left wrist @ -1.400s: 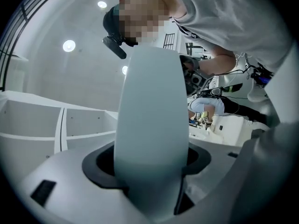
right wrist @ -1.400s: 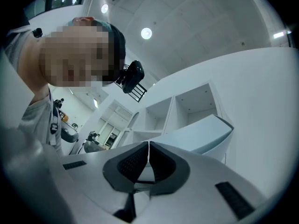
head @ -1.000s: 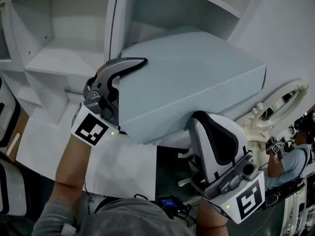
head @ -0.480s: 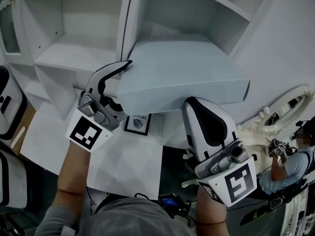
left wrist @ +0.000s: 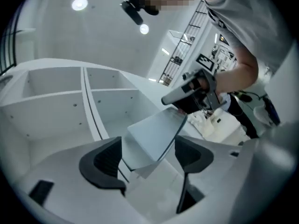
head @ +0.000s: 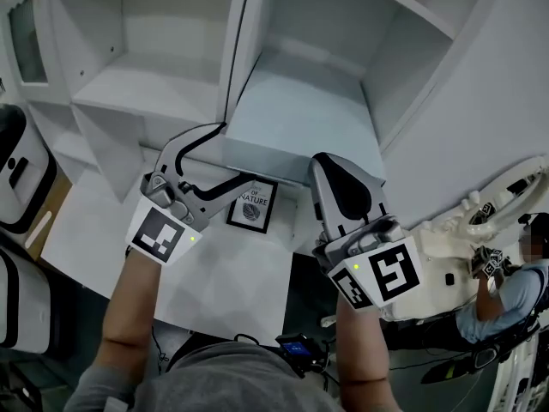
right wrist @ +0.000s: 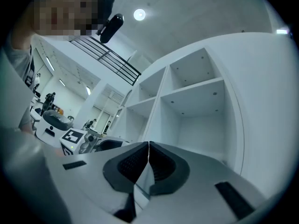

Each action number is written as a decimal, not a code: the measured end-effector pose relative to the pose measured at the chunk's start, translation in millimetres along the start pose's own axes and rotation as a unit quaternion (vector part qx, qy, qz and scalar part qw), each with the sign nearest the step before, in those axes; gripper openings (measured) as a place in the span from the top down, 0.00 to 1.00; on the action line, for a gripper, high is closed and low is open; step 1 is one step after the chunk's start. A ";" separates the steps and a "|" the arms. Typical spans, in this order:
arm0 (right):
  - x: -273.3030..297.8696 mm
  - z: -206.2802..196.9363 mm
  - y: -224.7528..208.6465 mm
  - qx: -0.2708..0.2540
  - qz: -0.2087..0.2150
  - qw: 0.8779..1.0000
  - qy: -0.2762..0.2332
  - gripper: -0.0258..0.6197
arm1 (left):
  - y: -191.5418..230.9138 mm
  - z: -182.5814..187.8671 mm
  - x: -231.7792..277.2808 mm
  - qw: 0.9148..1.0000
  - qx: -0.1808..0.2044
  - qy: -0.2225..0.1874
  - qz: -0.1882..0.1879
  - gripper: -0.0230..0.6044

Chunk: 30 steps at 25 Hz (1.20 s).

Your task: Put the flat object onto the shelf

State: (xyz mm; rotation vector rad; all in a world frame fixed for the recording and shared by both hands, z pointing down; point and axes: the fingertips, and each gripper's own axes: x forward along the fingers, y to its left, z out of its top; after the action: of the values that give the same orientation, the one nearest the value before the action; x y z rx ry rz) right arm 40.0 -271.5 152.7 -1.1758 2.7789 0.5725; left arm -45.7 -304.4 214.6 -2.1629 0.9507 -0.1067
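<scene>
The flat pale-blue panel [head: 300, 114] lies in the white shelf [head: 146, 88] compartment right of the upright divider, with the right gripper [head: 333, 172] clamped tight on its near edge, while the left gripper [head: 230, 154] gapes wide, straddling the panel's left corner without pinching it.

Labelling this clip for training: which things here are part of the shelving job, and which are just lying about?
In the job: flat board; shelf; right gripper, shut on the board; left gripper, open.
Lying about: framed picture; ornate white frame.
</scene>
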 end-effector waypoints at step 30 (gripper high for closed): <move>-45.3 -37.4 4.5 0.046 -0.002 0.999 0.018 0.92 | -30.5 -10.7 -54.1 0.964 -0.251 0.078 0.047 0.95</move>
State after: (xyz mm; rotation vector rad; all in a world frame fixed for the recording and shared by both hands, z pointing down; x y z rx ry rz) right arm 71.7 -251.5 198.1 -1.1854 2.7988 0.4209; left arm -70.2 -261.8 254.1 -2.5924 1.2782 0.0144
